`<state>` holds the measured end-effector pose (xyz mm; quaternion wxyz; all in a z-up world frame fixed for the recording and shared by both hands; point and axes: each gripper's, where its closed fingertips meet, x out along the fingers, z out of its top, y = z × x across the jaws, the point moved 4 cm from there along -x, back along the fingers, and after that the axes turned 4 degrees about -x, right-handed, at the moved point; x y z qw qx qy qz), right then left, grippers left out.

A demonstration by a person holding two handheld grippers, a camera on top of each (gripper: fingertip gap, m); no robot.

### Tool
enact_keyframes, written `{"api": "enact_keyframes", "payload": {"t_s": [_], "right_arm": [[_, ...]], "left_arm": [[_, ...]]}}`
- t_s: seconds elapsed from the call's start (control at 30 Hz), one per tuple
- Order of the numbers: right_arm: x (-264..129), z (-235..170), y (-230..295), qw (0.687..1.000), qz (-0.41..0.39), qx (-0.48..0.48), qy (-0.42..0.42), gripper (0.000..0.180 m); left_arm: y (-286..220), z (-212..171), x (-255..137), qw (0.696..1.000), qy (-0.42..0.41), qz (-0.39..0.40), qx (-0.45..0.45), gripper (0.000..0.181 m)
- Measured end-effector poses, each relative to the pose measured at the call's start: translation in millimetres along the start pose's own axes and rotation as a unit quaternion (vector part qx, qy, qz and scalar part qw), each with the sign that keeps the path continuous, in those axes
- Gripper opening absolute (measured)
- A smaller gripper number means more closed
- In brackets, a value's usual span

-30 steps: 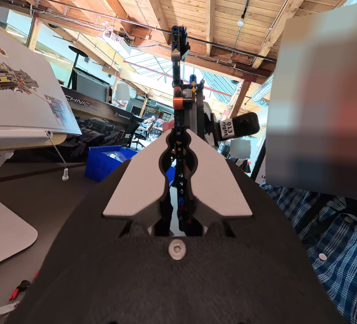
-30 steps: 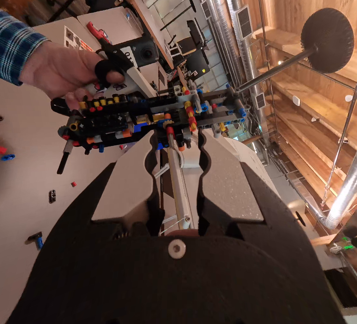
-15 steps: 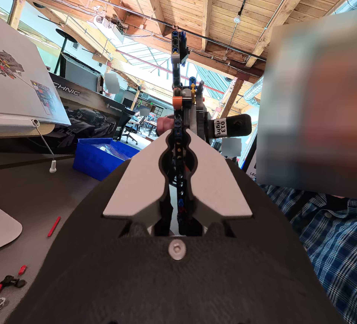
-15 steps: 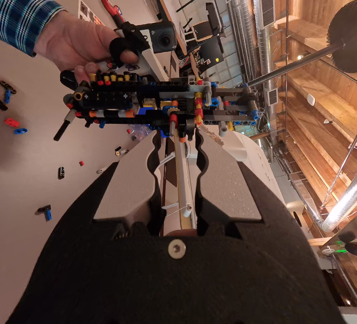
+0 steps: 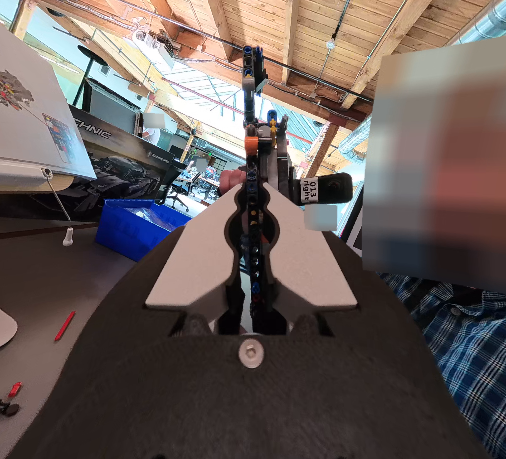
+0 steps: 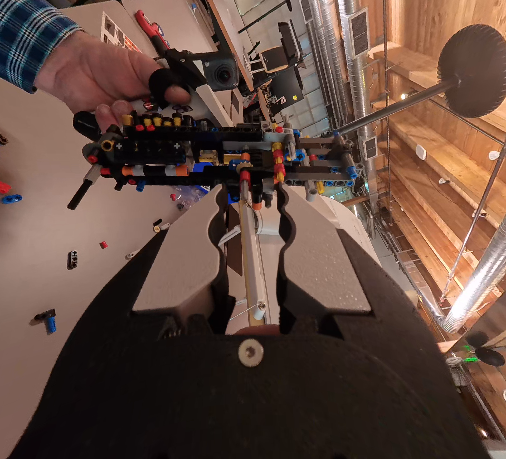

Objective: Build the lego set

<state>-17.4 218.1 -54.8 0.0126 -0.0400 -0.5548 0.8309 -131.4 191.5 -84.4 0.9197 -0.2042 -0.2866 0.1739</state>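
The lego set is part-built and is being held up in the air above the desk (image 6: 41,226), so the step in hand is judged to be a mid-build one: the assembly (image 6: 219,155) is steadied at two places, probably for a piece to be pressed home or for inspection. The left tool (image 5: 252,199) is seen pressed together on a long black beam (image 5: 253,240) of the assembly, which runs lengthwise between its fingers and stands out well beyond their tips. The right tool (image 6: 252,193) is spread only partly; its fingertips are set on either side of the short red-capped and orange-tipped pegs on the near edge of the assembly, but whether these are pinched or merely flanked cannot be told. A hand (image 6: 90,81) is seen behind the far end of the assembly, on the left tool's grip. Loose pieces (image 6: 72,259) lie scattered on the desk below, and an instruction booklet (image 5: 30,117) is propped to one side. The next move is judged to call for a firm hold by the left tool while the right tool closes squarely, without twisting the frame.
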Motion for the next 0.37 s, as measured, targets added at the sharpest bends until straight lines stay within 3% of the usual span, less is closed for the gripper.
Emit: {"api": "enact_keyframes", "payload": {"t_s": [0.03,0.37], "right_arm": [[0.2,-0.6,0.1,1.000,0.000,0.000,0.002,0.031],[-1.6,-3.8,2.8,0.999,0.027,0.022,0.015,0.030]], "left_arm": [[-0.2,-0.3,0.1,1.000,0.000,-0.002,-0.001,0.005],[4.6,-4.2,0.9,1.000,-0.004,-0.003,-0.016,0.004]]}}
